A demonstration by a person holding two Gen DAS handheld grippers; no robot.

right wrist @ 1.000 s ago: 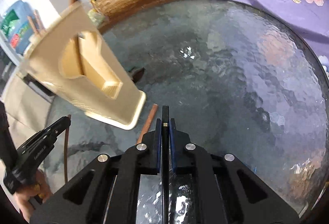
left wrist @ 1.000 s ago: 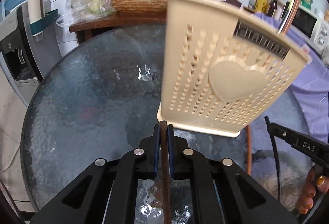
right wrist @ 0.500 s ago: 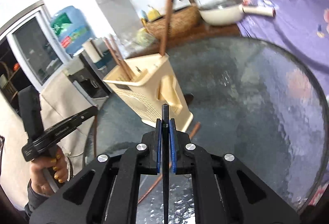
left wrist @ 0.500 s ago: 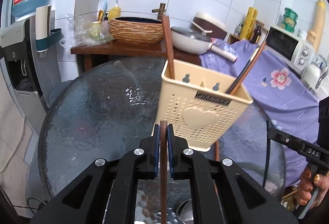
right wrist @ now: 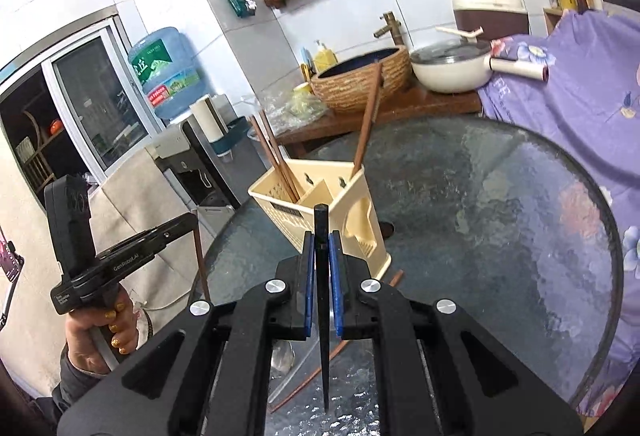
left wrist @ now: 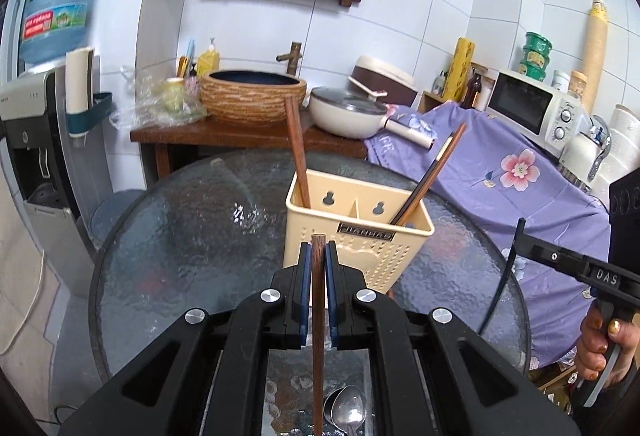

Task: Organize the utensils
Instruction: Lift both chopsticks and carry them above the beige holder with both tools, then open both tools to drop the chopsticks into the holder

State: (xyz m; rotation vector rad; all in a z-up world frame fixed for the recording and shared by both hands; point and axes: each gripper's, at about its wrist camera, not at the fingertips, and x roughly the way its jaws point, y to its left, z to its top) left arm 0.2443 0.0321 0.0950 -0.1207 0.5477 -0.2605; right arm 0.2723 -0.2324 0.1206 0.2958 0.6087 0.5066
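Note:
A cream plastic utensil holder [left wrist: 372, 236] [right wrist: 332, 212] stands upright on the round glass table [left wrist: 192, 236]. It holds brown chopsticks [left wrist: 298, 156] [right wrist: 276, 160] in its two compartments. My left gripper [left wrist: 318, 254] is shut on a brown chopstick [left wrist: 317, 336], raised above the table in front of the holder. My right gripper [right wrist: 321, 244] is shut on a black chopstick [right wrist: 323, 316], also raised near the holder. A metal spoon [left wrist: 348, 410] lies below the left gripper. A brown chopstick [right wrist: 320, 368] lies on the glass.
A wooden bench with a woven basin [left wrist: 252, 96] and a white pan [left wrist: 348, 114] stands behind the table. A purple flowered cloth [left wrist: 520, 176] covers the counter at right, with a microwave [left wrist: 532, 108]. A water dispenser [left wrist: 36, 140] stands at left.
Both grippers have risen and tilted up, each still holding its chopstick. The holder now looks smaller and farther below, and the wall shelf has come into view.

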